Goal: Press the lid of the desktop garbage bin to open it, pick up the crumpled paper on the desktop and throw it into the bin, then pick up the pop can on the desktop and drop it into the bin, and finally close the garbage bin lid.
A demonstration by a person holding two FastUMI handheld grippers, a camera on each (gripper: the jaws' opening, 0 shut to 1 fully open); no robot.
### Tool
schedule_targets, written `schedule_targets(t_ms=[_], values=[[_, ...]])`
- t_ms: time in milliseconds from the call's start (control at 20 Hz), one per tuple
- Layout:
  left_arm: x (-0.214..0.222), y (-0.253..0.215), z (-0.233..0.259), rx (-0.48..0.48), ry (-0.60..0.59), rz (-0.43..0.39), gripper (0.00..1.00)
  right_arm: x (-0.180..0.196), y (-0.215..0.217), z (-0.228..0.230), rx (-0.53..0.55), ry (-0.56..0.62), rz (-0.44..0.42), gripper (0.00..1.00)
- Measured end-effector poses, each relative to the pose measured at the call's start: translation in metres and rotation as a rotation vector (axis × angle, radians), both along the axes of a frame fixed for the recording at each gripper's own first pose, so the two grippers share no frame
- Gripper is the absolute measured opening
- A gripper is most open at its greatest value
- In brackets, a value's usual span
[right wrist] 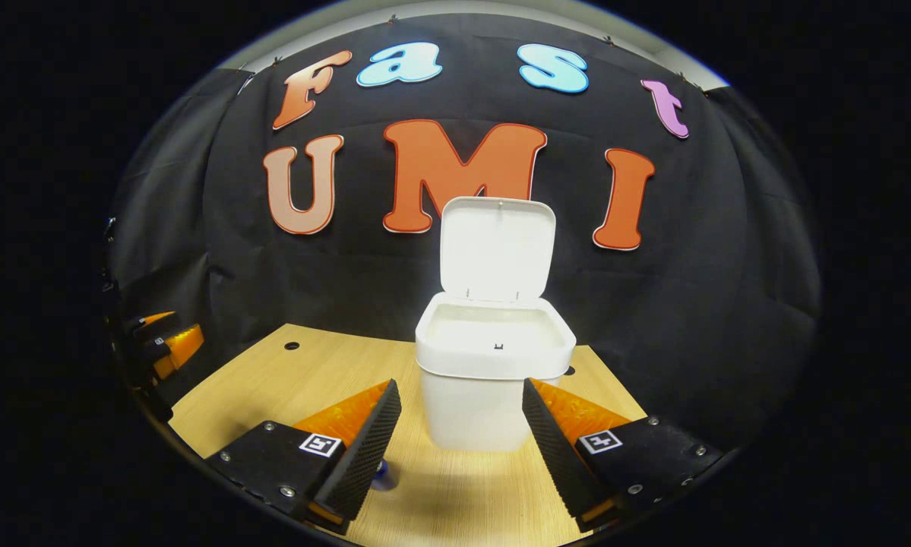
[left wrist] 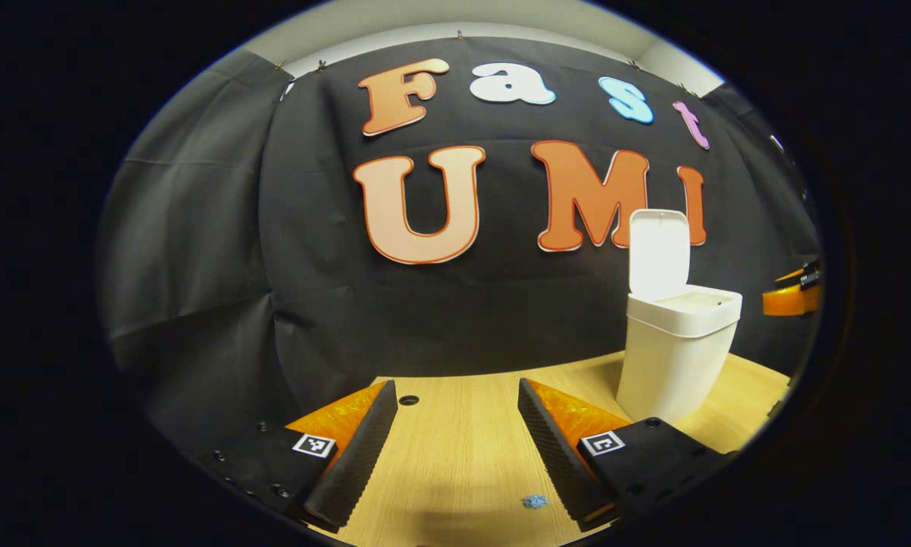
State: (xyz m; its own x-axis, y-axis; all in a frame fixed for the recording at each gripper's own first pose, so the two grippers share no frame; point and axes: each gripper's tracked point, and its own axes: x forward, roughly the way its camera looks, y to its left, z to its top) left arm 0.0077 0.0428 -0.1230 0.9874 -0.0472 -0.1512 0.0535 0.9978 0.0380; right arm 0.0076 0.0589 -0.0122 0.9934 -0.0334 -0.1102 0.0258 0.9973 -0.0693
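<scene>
bin (right wrist: 493, 380) lid (right wrist: 497, 247) up | left gripper (left wrist: 455, 441) spread | right gripper (right wrist: 459, 444) spread, apparently empty

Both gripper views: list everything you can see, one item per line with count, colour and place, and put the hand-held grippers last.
garbage bin: one, white, standing on the table ahead of the right hand-held gripper.
lid: one, white, hinged up at the back of the bin, open.
table: one, light wood, with small dark round holes.
blue scrap: one, small, on the table by the left hand-held gripper's finger; too small to identify.
blue object: one, partly hidden behind the right hand-held gripper's finger.
booth wall: black cloth, behind the table.
left hand-held gripper: open, empty.
right hand-held gripper: open, empty.
</scene>
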Motion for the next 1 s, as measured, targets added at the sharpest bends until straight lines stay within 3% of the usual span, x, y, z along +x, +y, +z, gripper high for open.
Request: schedule_targets(t_ms=[350, 600, 1000], values=[[0.002, -0.039, -0.053, -0.049, 0.077, -0.061, 1.0, -0.013, -0.015, -0.014, -0.031, 0.066, -0.042, 0.98], [0.001, -0.064, -0.101, -0.02, 0.156, -0.102, 1.0, -0.021, -0.028, -0.017, -0.072, 0.092, -0.07, 0.98], [-0.007, -0.075, -0.169, -0.027, 0.341, -0.115, 1.0, -0.032, -0.047, -0.039, -0.038, 0.15, -0.119, 1.0]])
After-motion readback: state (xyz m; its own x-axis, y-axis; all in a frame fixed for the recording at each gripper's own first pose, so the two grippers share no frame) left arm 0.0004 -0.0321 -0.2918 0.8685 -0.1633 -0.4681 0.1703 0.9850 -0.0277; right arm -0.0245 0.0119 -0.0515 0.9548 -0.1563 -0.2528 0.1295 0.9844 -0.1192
